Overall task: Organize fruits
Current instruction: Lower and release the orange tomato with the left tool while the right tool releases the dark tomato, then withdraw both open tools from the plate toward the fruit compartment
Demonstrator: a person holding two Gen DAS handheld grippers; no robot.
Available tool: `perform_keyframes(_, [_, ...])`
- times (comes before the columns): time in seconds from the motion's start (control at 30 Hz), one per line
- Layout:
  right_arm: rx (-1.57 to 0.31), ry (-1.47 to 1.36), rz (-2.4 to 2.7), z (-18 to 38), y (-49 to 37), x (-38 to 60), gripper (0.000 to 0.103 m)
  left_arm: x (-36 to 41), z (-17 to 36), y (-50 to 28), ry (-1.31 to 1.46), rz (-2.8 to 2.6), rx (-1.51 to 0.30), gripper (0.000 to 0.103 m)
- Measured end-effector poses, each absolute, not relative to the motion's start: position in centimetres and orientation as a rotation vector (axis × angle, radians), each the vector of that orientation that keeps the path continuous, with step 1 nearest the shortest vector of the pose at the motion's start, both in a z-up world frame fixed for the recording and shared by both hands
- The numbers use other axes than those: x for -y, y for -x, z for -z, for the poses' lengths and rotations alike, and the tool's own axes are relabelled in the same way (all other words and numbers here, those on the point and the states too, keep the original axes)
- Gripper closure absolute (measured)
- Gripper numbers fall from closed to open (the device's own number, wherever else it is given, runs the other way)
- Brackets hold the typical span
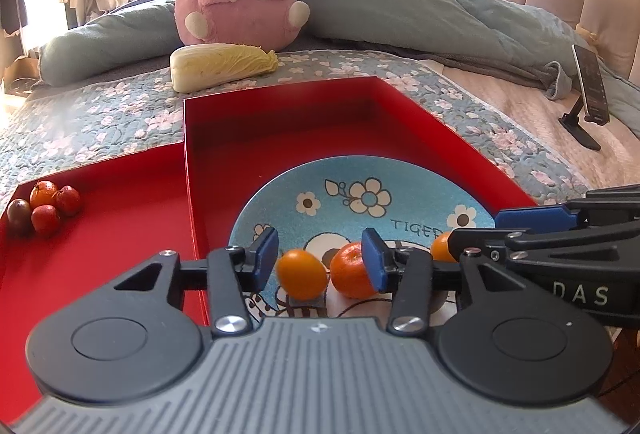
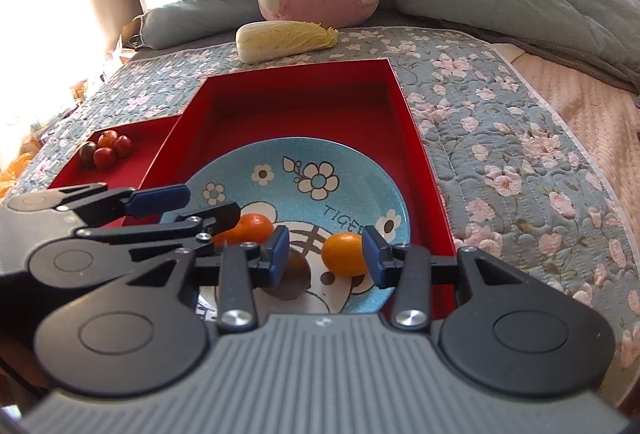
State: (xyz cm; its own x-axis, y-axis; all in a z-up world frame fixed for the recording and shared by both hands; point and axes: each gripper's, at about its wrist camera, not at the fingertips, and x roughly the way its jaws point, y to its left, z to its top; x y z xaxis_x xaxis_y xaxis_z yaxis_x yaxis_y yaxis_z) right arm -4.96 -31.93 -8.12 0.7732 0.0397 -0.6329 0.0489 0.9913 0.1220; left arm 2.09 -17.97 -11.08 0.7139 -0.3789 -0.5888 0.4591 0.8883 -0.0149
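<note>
1. Nearest us, the left gripper (image 1: 324,260) has its jaws wide apart, holding nothing; the right gripper (image 2: 326,252) likewise.
2. The red tray (image 1: 280,137) holds the blue plate (image 1: 360,185).
3. Three oranges (image 1: 302,274) on the plate look placed; the roundish fruits have no clear long axis.
4. We judge the small fruits (image 1: 44,209) remain.

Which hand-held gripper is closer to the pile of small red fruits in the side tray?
Left. The left hand-held gripper hangs over the blue plate, on the side toward the small red fruits. The right hand-held gripper is further away.
</note>
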Motion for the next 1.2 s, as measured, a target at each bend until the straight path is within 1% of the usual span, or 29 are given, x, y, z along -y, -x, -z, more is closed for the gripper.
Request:
perform_keyframes(0.53, [-0.709, -0.131, 0.011, 7.9, 6.1, 32.1, 0.059, 17.0, 9.5, -0.2, -0.151, 0.486, -0.570, 0.049])
perform_keyframes(0.7, [-0.708, -0.129, 0.001, 7.5, 6.4, 31.7, 0.059, 16.7, 9.1, 0.6, -0.176, 0.494, -0.548, 0.044])
perform_keyframes(1.2, [-0.705, -0.119, -0.003, 6.5, 7.0, 30.9, 0.059, 15.1, 8.4, 2.3, -0.189, 0.492, -0.514, 0.044])
